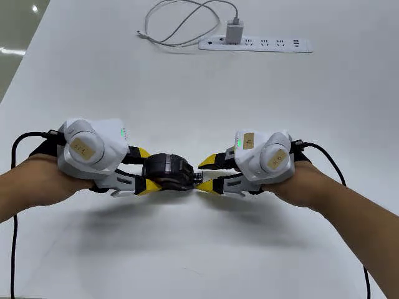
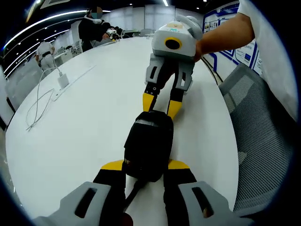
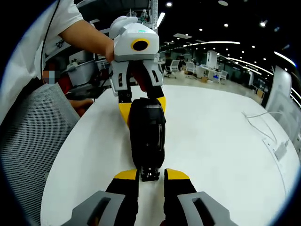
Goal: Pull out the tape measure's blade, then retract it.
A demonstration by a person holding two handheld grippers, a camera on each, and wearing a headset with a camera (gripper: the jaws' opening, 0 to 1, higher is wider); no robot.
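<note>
A black tape measure (image 1: 167,172) hangs just above the white table (image 1: 187,93), between the two grippers. My left gripper (image 1: 146,169) is shut on its case (image 2: 148,143), one yellow fingertip (image 2: 113,165) on each side. My right gripper (image 1: 206,175) faces it from the right and is shut on the small end tab (image 3: 149,173) of the blade, right at the case's mouth. No blade shows between the tab and the case (image 3: 147,132). The right gripper (image 2: 162,104) shows in the left gripper view, and the left gripper (image 3: 141,101) in the right gripper view.
A white power strip (image 1: 268,44) with a plugged-in charger (image 1: 234,30) and a looped cable (image 1: 181,25) lies at the table's far edge. A grey mesh chair (image 2: 263,141) stands beside the table. Other people are far off in the room.
</note>
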